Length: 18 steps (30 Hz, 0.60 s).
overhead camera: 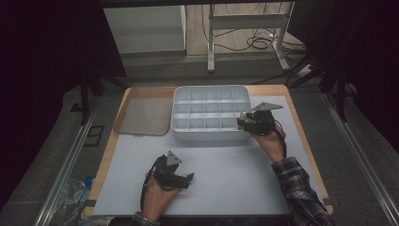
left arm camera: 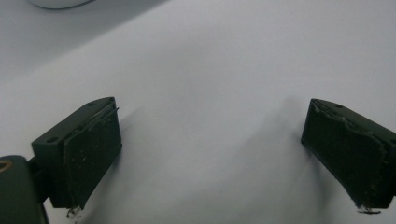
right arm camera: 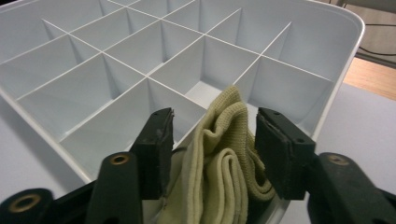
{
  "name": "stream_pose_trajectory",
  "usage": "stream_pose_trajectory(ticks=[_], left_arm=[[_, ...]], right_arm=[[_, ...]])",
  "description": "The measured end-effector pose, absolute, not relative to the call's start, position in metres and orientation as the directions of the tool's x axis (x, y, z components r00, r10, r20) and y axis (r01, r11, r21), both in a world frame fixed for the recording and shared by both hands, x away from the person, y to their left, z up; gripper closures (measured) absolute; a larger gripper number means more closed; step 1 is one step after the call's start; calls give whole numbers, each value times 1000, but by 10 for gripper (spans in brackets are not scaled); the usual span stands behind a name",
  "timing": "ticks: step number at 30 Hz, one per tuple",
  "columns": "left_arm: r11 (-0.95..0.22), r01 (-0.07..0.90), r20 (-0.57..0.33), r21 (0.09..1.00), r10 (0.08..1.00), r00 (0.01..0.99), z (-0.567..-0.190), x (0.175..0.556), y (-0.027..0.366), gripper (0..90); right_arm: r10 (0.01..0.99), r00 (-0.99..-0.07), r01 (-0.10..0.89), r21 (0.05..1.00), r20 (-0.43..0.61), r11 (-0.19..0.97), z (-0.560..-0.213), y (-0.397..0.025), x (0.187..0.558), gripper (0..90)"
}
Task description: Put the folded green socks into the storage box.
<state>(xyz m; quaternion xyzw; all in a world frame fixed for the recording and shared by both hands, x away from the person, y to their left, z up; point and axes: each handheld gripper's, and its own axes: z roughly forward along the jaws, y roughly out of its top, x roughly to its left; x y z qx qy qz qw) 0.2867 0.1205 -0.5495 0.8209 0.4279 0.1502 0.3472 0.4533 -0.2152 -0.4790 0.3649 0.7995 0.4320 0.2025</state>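
Note:
A white tray (overhead camera: 211,136) split into several compartments stands at the back middle of the table. My right gripper (overhead camera: 241,120) is at its front right corner. In the right gripper view the right gripper (right arm camera: 215,116) is shut on a folded yellow-green knitted cloth (right arm camera: 224,158), whose tip hangs over a corner compartment of the tray (right arm camera: 299,46). The other compartments I can see hold nothing. My left gripper (overhead camera: 190,178) rests low over the white mat in front of the tray. It (left arm camera: 212,107) is open with nothing between its jaws.
A translucent flat lid (overhead camera: 141,113) lies to the left of the tray. The white mat (overhead camera: 226,183) covers most of the wooden tabletop. Beyond the table's far edge are a metal stand (overhead camera: 244,23) and cables on the floor.

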Motion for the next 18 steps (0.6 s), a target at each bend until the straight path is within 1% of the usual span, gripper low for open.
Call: stream_pose_trajectory(ticks=[6, 18], left_arm=[[-393, 598, -51, 698, 807, 589, -550, 287, 120, 46], [-393, 598, -51, 698, 807, 589, -550, 287, 121, 46]], right_arm=[[750, -662, 414, 832, -3, 368, -474, -214, 452, 389], [745, -667, 426, 824, 5, 375, -464, -214, 445, 307]])
